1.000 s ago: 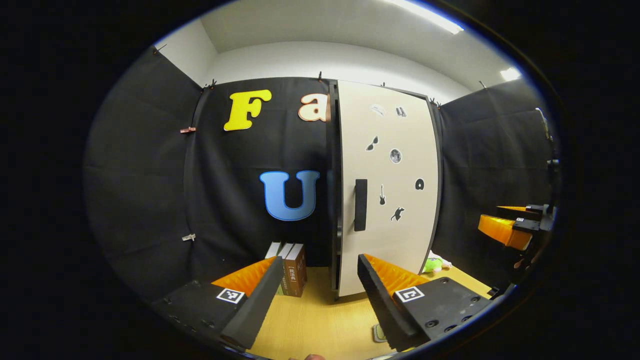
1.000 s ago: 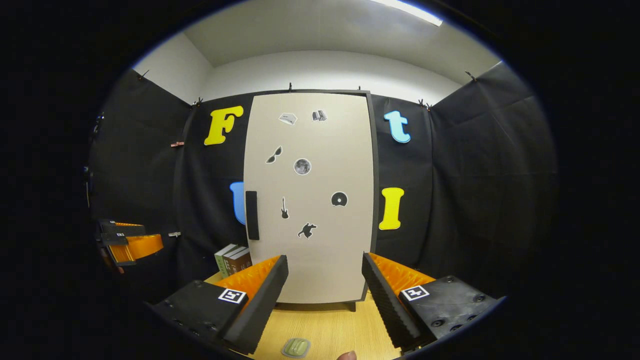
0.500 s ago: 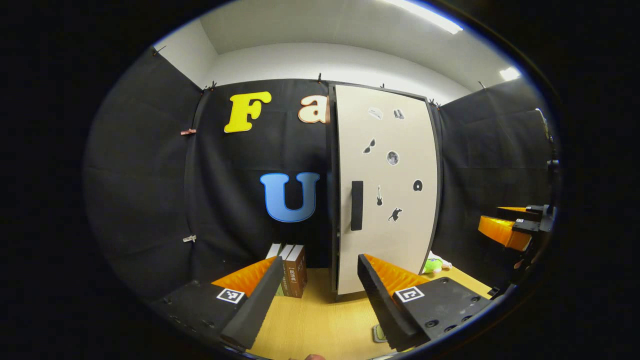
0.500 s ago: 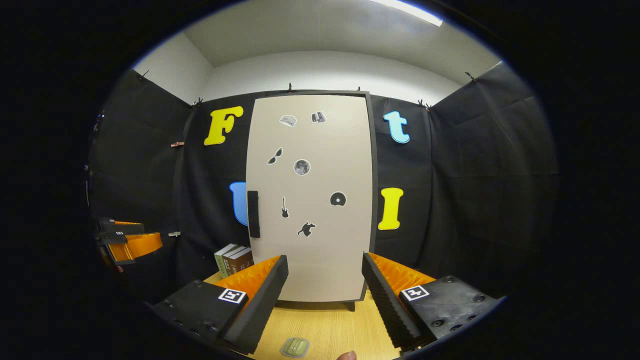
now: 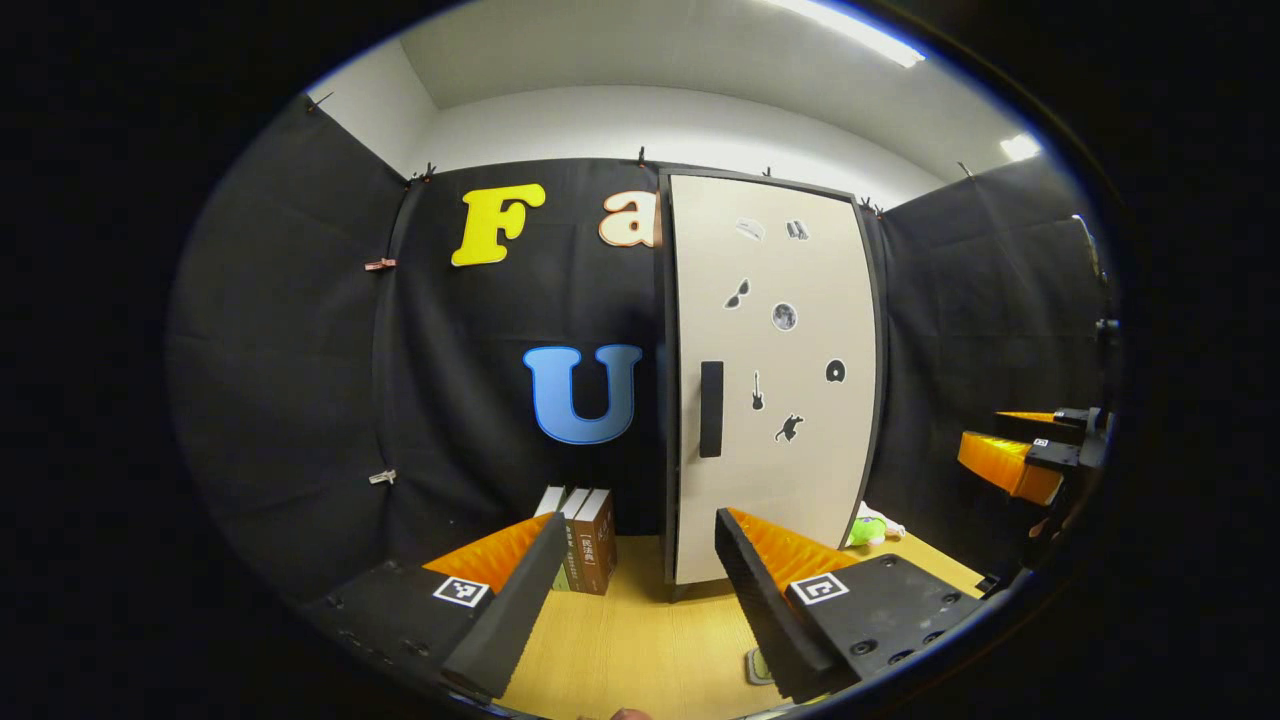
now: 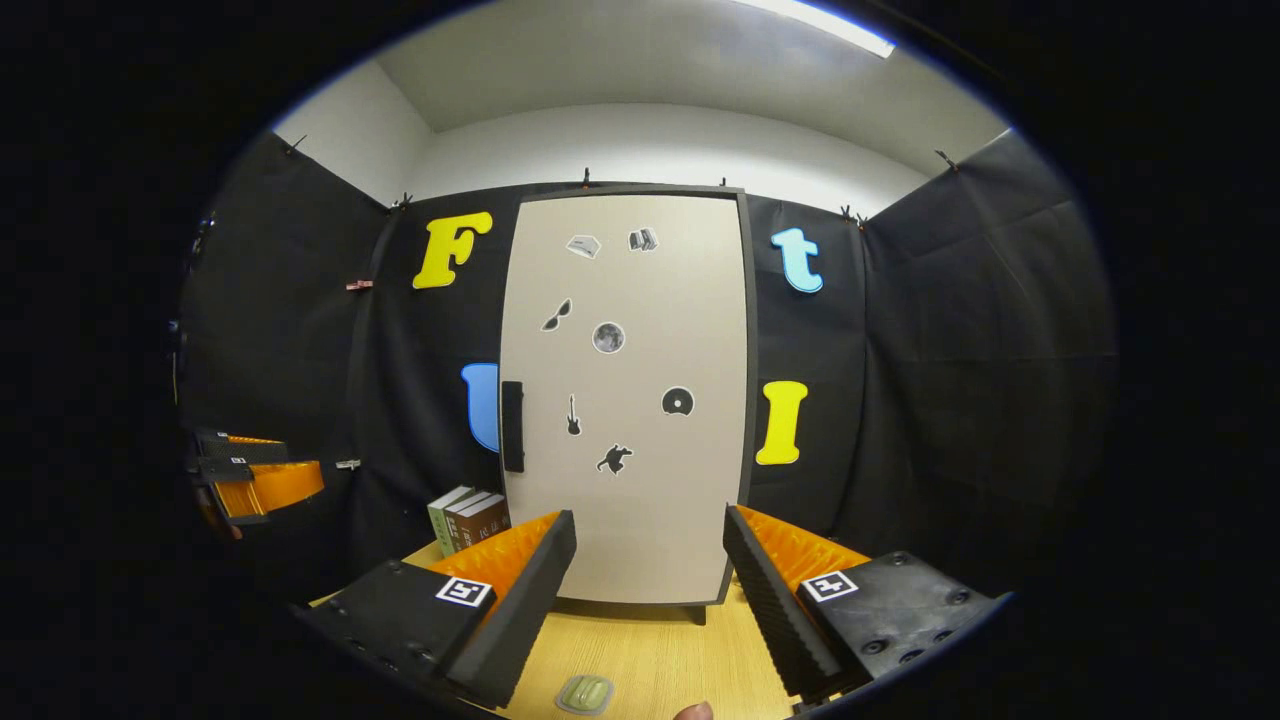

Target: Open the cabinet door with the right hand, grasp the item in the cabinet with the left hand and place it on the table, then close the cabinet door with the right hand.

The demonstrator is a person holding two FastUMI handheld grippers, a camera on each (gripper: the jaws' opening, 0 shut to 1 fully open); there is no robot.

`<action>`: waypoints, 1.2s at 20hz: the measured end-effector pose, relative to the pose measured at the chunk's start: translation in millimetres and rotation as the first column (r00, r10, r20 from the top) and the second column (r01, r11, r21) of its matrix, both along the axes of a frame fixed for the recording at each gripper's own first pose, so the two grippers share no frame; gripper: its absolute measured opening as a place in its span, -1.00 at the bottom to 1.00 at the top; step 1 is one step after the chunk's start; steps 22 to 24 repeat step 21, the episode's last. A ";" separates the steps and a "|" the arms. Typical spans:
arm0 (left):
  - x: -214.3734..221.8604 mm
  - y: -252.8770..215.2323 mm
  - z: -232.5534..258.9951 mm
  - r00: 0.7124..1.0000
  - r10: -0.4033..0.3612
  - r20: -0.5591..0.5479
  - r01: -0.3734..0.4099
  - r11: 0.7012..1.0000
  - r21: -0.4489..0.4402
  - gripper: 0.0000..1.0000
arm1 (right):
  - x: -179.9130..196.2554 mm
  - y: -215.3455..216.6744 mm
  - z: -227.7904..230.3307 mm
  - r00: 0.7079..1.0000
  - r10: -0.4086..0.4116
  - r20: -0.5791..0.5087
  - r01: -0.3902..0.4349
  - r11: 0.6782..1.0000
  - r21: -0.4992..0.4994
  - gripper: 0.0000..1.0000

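The right gripper (image 6: 648,590), jaws spread and empty, is facing the cabinet door's upright handle (image 6: 512,426) at ten o'clock.

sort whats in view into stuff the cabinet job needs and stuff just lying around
Needed for the job:
cabinet door, shut
door handle
table
right gripper, open
left gripper, open
small greenish item lying on the table near the grippers, possibly the one taken out

Just lying about:
books standing left of the cabinet
green toy right of the cabinet
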State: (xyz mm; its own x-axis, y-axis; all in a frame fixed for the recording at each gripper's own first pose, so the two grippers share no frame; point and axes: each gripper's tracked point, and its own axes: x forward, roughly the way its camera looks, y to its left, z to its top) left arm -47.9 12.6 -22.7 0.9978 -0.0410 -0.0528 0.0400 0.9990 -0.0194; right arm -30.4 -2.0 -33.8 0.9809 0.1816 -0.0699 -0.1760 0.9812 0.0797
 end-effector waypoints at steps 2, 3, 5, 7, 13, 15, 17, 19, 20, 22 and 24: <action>0.1 -0.5 1.0 1.000 -0.001 0.002 0.001 1.000 0.001 0.87 | 0.5 0.4 0.2 1.000 -0.001 0.002 0.001 1.000 0.002 0.93; -0.3 -0.5 1.2 1.000 -0.001 0.002 0.001 1.000 0.002 0.87 | 0.3 0.2 0.6 1.000 -0.003 0.003 0.003 1.000 0.003 0.94; 0.8 -0.2 0.5 1.000 0.000 0.001 0.000 1.000 0.002 0.87 | 0.5 0.8 0.3 1.000 -0.002 0.002 0.002 1.000 0.005 0.94; 0.8 0.3 -0.4 1.000 0.002 0.000 -0.002 1.000 0.000 0.87 | 0.0 0.4 0.2 1.000 -0.002 0.001 0.002 1.000 0.004 0.95; 3.8 -2.1 -0.1 1.000 0.001 -0.001 -0.001 1.000 0.006 0.87 | 1.1 1.2 -0.5 1.000 0.000 0.001 0.000 1.000 0.004 0.94; 5.0 -1.5 -0.1 1.000 0.002 -0.001 -0.002 1.000 0.007 0.87 | 1.4 1.3 -0.9 1.000 -0.001 -0.001 0.001 1.000 0.005 0.94; 7.1 -1.6 -1.0 1.000 0.004 -0.004 -0.004 1.000 0.007 0.87 | 1.9 1.9 -1.8 1.000 -0.001 -0.004 0.001 1.000 0.007 0.94; 8.5 -1.6 -1.0 1.000 0.007 -0.003 -0.007 1.000 0.007 0.87 | 2.7 1.7 -1.6 1.000 -0.002 -0.004 0.002 1.000 0.007 0.94; 8.8 -1.9 -1.7 1.000 0.007 -0.004 -0.007 1.000 0.005 0.87 | 3.1 1.6 -1.8 1.000 -0.002 -0.004 0.002 1.000 0.007 0.94; 10.1 -1.9 -2.0 1.000 0.009 -0.004 -0.009 1.000 0.004 0.87 | 3.9 2.1 -2.6 1.000 -0.001 -0.005 0.001 1.000 0.007 0.94; 10.1 -1.9 -2.0 1.000 0.009 -0.004 -0.009 1.000 0.004 0.87 | 3.9 2.1 -2.6 1.000 -0.001 -0.005 0.001 1.000 0.007 0.94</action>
